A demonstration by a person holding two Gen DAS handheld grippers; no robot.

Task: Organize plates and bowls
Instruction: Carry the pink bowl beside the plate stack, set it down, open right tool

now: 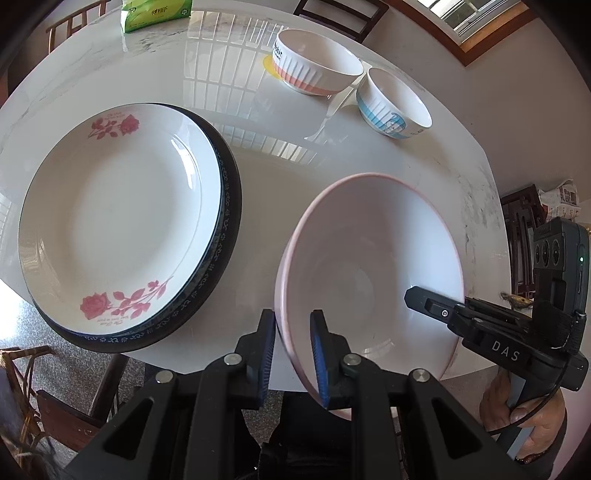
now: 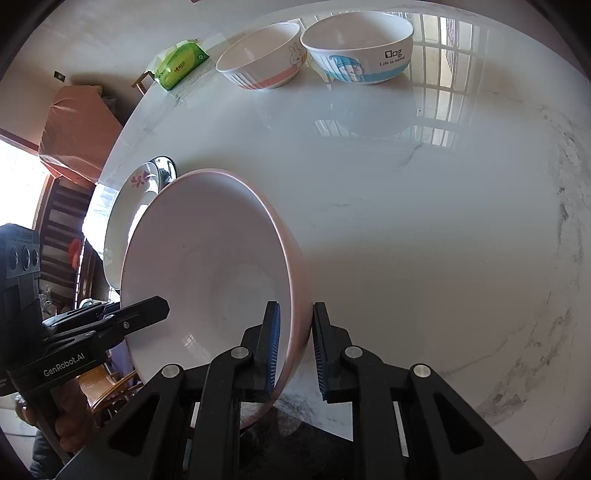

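Note:
A large pink-rimmed white bowl [image 1: 373,266] is held tilted above the table's near edge; it also shows in the right wrist view [image 2: 207,266]. My left gripper [image 1: 293,354] is shut on its left rim. My right gripper [image 2: 295,347] is shut on its right rim, and it shows from the side in the left wrist view [image 1: 436,308]. A white rose-patterned plate [image 1: 122,206] lies stacked on a dark blue-rimmed plate [image 1: 231,206] at the left. A bowl with orange stripes [image 1: 317,62] and a bowl with blue stripes [image 1: 393,105] stand at the far side.
The round white marble table [image 2: 406,221] has its near edge just under the held bowl. A green tissue pack [image 1: 155,13] lies at the far edge. Wooden chairs [image 1: 74,402] stand around the table.

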